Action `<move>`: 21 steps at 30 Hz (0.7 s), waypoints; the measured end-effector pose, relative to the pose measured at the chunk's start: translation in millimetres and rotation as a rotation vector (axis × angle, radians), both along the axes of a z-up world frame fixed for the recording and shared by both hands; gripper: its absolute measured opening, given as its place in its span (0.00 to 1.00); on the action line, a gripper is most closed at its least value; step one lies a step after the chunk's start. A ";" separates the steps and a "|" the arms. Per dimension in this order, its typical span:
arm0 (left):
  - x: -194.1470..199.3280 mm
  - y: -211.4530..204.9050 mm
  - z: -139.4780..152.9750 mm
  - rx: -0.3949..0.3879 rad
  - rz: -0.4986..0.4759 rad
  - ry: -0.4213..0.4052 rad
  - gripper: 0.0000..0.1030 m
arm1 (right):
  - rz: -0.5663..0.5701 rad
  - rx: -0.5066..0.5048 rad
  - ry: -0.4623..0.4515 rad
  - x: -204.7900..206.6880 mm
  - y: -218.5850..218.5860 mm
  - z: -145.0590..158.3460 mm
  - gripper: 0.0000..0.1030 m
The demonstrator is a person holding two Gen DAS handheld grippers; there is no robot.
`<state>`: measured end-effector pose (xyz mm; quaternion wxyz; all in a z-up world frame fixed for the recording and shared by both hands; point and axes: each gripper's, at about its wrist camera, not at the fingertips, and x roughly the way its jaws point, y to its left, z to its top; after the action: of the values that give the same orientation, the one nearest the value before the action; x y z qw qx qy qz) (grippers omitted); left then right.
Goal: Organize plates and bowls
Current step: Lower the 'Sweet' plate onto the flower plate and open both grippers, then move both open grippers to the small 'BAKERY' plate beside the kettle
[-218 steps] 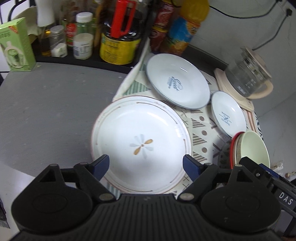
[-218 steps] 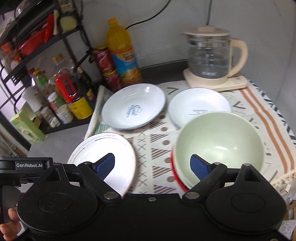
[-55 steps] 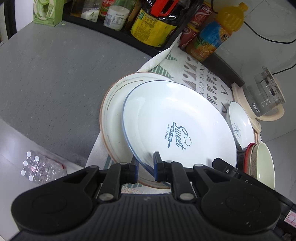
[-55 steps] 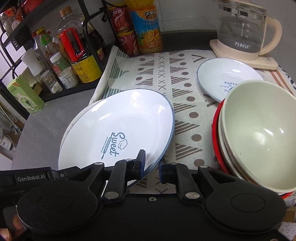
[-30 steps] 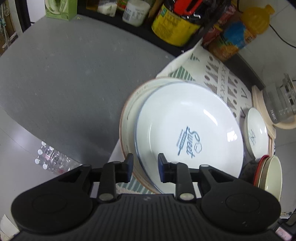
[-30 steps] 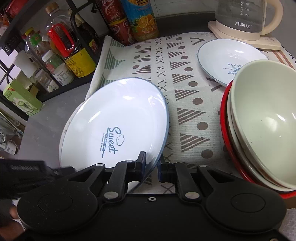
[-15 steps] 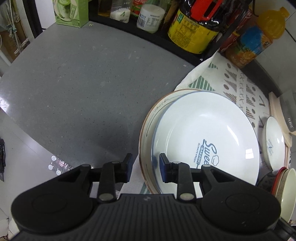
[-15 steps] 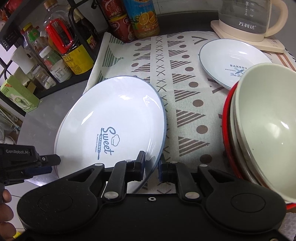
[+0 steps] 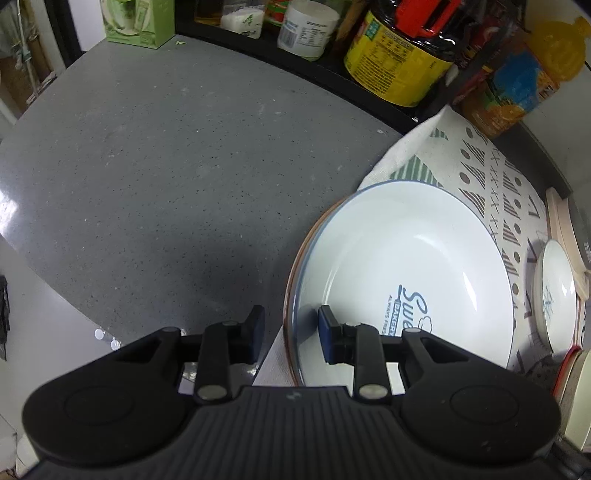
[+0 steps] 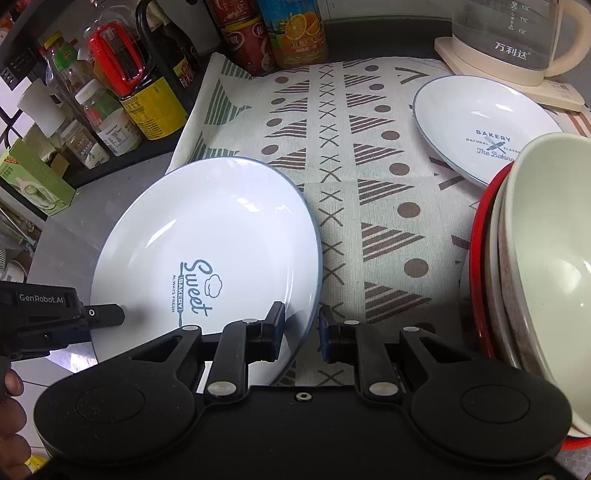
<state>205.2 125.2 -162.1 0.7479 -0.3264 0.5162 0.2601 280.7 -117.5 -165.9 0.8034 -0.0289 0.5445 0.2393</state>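
— Where's the large plate (image 10: 207,229)?

— Face up on the near left corner of the patterned cloth (image 10: 351,166), nested in a brown-rimmed plate (image 9: 290,295) and partly overhanging the grey counter (image 9: 147,184).

— Pointing which way?

— Round, so no long axis. Blue "Sweet" lettering turned sideways, running down towards the near rim in the right wrist view. Flat or slightly tipped: cannot tell.

— Left gripper (image 9: 291,317)?

— Aimed steeply down at the left rim. Fingers apart, one outside over the counter, the other inside the bowl of the plate, both rims passing between them. No pad seen pressing.

— Right gripper (image 10: 301,321)?

— Astride the near right rim. Jaws just been opening; blue edge between them with a gap on each side, so not clamped.

— Anything hidden?

— Lower plate almost wholly covered; only a thin brown edge visible in the left wrist view, nothing of it clear in the right. Near rim of the large plate lost behind both gripper bodies.

— And the rest?

— Small plate (image 10: 476,125) face up at the far right of the cloth, near the kettle (image 10: 517,33), its near edge cut off by the stack of bowls (image 10: 546,258). Stack itself cropped by the right frame edge; red rim at the bottom, pale green bowl on top, count in between hard to make out. Part of a hand (image 10: 11,424) at the lower left corner, mostly out of frame. Bottles (image 10: 147,85) on the rack, tops cut off.
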 end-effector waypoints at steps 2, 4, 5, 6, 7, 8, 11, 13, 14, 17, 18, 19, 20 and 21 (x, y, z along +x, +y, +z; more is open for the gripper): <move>2.2 -1.1 1.3 0.021 -0.004 0.010 0.28 | 0.003 -0.005 0.008 0.9 0.6 -0.7 0.24; 2.5 -1.6 4.3 0.041 -0.005 0.018 0.28 | 0.011 -0.005 0.011 0.9 1.6 0.3 0.25; 3.0 -1.6 6.0 0.050 -0.011 0.019 0.28 | 0.009 0.000 0.006 0.5 0.9 2.3 0.28; 3.3 -1.5 7.9 0.055 -0.018 0.015 0.28 | 0.009 0.006 0.005 1.1 0.9 4.5 0.28; 3.6 -1.4 10.1 0.060 -0.023 0.011 0.28 | 0.011 0.017 0.010 1.0 0.3 6.6 0.30; 4.2 -1.2 11.8 0.065 -0.026 0.009 0.28 | 0.010 0.027 0.012 1.0 -0.2 8.7 0.35; 4.4 -1.1 16.9 0.071 -0.036 -0.002 0.30 | 0.002 0.034 -0.013 0.1 -1.4 17.2 0.48; 5.4 -2.5 20.5 0.074 -0.046 -0.016 0.38 | -0.002 0.041 -0.024 -0.5 -2.4 22.3 0.49; 5.5 -3.5 22.9 0.079 -0.053 -0.022 0.43 | -0.008 0.048 -0.025 -0.4 -3.2 24.4 0.52; 5.1 -8.0 28.6 0.098 -0.077 -0.040 0.52 | -0.026 0.063 -0.042 -1.1 -5.2 32.5 0.58; 4.3 -9.1 30.4 0.101 -0.084 -0.047 0.54 | -0.027 0.066 -0.050 -1.4 -5.6 35.7 0.59; 3.5 -9.8 32.3 0.101 -0.091 -0.055 0.57 | -0.029 0.071 -0.061 -2.1 -6.3 39.4 0.61; 2.8 -10.9 34.3 0.100 -0.097 -0.063 0.60 | -0.031 0.077 -0.070 -2.3 -6.7 42.5 0.65; 2.4 -11.7 35.9 0.100 -0.103 -0.071 0.61 | -0.035 0.081 -0.080 -2.9 -7.4 46.4 0.67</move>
<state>207.6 113.5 -126.2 0.7936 -0.2706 0.4918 0.2349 277.9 -124.9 -119.5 0.8290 0.0035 0.5024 0.2458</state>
